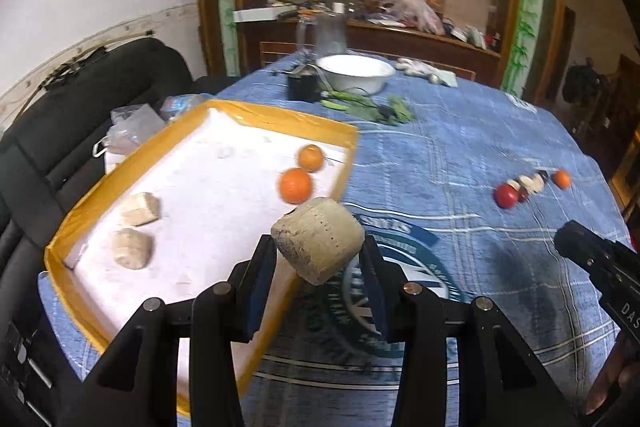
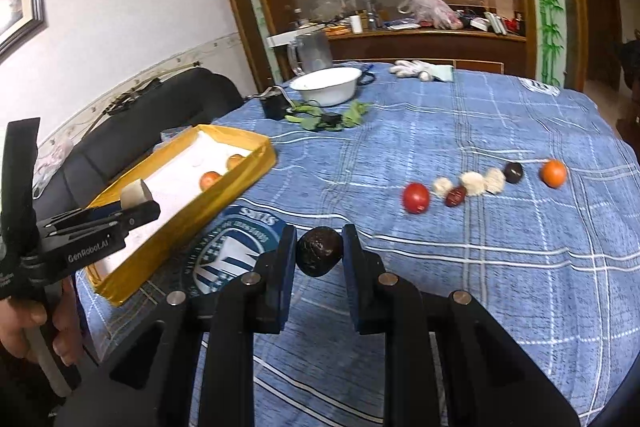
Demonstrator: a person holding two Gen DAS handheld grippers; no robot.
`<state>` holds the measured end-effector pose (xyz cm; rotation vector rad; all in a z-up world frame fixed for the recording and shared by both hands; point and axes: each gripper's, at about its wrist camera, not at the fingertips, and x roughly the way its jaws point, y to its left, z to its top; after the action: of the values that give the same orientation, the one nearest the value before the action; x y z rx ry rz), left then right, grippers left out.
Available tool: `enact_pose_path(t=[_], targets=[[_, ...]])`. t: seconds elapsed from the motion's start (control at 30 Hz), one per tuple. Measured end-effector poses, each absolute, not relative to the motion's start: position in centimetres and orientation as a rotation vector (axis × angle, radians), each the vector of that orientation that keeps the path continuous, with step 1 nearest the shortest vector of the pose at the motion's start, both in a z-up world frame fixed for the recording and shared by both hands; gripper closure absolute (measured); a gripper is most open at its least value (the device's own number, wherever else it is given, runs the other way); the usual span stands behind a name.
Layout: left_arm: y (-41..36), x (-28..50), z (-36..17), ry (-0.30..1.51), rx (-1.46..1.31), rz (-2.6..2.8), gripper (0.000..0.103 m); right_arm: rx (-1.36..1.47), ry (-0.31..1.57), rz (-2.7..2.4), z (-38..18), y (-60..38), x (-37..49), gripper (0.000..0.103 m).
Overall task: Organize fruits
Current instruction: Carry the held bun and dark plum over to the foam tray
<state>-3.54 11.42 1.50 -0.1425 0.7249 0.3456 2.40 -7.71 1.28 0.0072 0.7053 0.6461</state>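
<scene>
Left wrist view: my left gripper (image 1: 318, 255) pinches a pale, barrel-shaped chunk (image 1: 318, 241), both pads against its sides, lifted clear of the cloth just off the near right corner of the yellow-rimmed tray (image 1: 256, 117). Inside the tray, two oranges (image 1: 295, 185) sit touching at 12 o'clock from the chunk; two more pale pieces (image 1: 132, 249) lie at 9 o'clock, near the left wall.

Right wrist view: my right gripper (image 2: 319, 254) is clamped on a dark, wrinkled, roundish fruit (image 2: 319, 251), held above the blue checked tablecloth (image 2: 500, 267). At 1 to 2 o'clock from it a row lies on the cloth: red fruit (image 2: 416, 197), small dark red one (image 2: 456, 196), three pale fuzzy pieces (image 2: 473, 183), a dark round fruit (image 2: 513, 172), an orange (image 2: 553, 173). The tray is at 10 o'clock; my left gripper shows over its near end with the pale chunk between its tips.

At 12 o'clock, far across the table: white bowl (image 2: 326, 86), green leaves (image 2: 352, 117), glass mug (image 2: 310, 53), white gloves (image 2: 420, 70).
</scene>
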Motion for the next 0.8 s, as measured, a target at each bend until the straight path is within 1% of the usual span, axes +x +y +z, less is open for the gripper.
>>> enact_pose_path(t=[0.3,0.8], targets=[[16.7,-4.4,1.6,0.728,-0.212,0.485,0.061,-0.021,0.696,0.727,2.3,-3.8,2.4,0.078],[22.6,-5.2,0.9,0.747,-0.271,0.608,0.061,-0.108,0.694,0.881,3.2,5.6,1.7,0.078]])
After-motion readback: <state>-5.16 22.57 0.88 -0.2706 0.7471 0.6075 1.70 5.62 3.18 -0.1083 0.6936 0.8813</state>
